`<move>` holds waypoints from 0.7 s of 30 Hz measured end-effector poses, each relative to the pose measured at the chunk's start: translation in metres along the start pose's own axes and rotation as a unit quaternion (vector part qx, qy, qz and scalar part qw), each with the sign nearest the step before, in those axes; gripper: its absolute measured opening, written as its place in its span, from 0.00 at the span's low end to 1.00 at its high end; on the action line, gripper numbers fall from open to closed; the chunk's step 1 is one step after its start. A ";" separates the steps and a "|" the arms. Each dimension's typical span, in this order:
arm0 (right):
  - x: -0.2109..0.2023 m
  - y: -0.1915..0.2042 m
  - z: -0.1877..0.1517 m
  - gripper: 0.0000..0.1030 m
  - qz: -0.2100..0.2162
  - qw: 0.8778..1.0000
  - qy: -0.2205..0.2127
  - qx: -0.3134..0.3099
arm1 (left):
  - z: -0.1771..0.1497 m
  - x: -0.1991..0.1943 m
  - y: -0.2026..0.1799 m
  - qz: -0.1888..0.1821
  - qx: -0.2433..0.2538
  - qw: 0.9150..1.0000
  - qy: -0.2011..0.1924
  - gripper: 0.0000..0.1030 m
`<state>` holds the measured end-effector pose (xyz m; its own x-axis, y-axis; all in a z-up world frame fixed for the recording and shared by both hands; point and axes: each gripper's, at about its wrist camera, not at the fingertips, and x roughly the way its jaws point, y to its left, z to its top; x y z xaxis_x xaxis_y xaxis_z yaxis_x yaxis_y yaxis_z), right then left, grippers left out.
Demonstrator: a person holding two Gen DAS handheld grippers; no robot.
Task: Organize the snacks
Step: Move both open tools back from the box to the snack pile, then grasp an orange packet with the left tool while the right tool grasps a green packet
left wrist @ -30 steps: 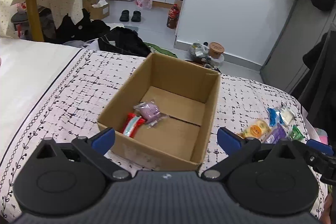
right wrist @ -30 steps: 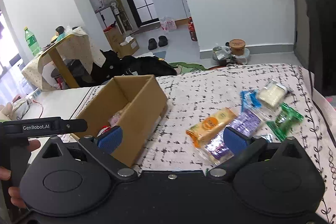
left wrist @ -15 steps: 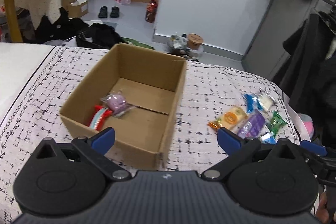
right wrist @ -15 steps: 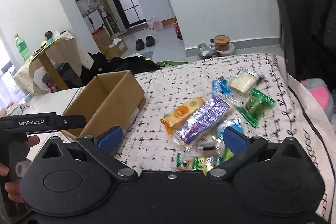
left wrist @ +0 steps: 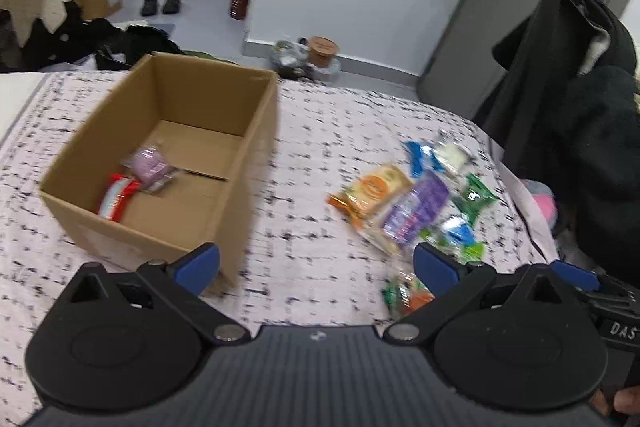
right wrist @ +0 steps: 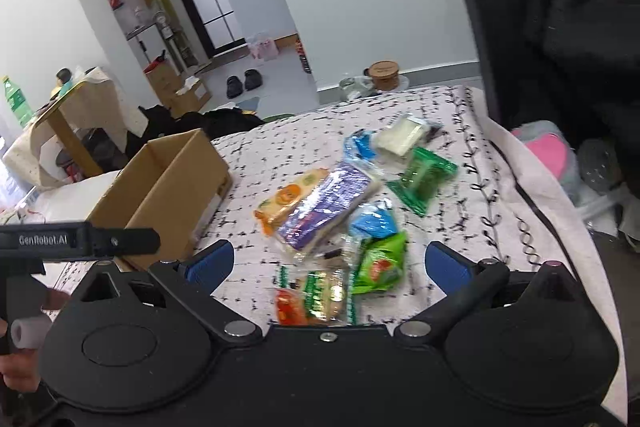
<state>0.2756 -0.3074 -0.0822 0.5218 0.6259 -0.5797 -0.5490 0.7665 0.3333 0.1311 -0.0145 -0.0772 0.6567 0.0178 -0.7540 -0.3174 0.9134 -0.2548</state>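
An open cardboard box (left wrist: 256,131) (right wrist: 176,179) stands on the patterned bedspread and holds a purple packet (left wrist: 150,165) and a red-and-white packet (left wrist: 116,195). To its right lies a pile of snack packets: orange (left wrist: 370,191) (right wrist: 288,199), purple (left wrist: 418,211) (right wrist: 328,207), green (left wrist: 474,197) (right wrist: 422,177), blue (right wrist: 374,223) and a green-and-red one (right wrist: 316,297). My left gripper (left wrist: 316,267) is open and empty, between box and pile. My right gripper (right wrist: 328,261) is open and empty, just above the near edge of the pile.
The bedspread (left wrist: 328,131) ends at the right, where dark clothes (left wrist: 580,107) hang. Beyond the bed's far edge are floor clutter, a brown tub (left wrist: 323,49), slippers (left wrist: 160,3) and a draped table (right wrist: 68,107). The left gripper's body (right wrist: 76,241) shows in the right wrist view.
Both grippers have moved right, from over the box toward the snack pile. The right one has come closer to the packets. Both stayed open.
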 end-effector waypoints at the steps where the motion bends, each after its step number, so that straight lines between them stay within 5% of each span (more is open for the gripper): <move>1: -0.001 -0.003 -0.001 0.98 -0.002 1.000 0.000 0.003 | -0.001 0.002 -0.003 -0.005 0.003 1.000 0.005 0.99; 12: 0.000 -0.032 -0.012 0.82 -0.014 0.999 0.022 0.033 | -0.023 0.032 -0.039 -0.049 0.022 0.998 0.044 0.86; 21: 0.008 -0.044 -0.016 0.73 -0.011 0.999 0.033 0.030 | -0.036 0.062 -0.053 -0.066 0.015 0.995 0.078 0.57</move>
<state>0.2932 -0.3383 -0.1132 0.4876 0.6000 -0.6343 -0.4966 0.7881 0.3637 0.1645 -0.0767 -0.1323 0.5763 -0.1646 -0.8005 -0.2129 0.9154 -0.3415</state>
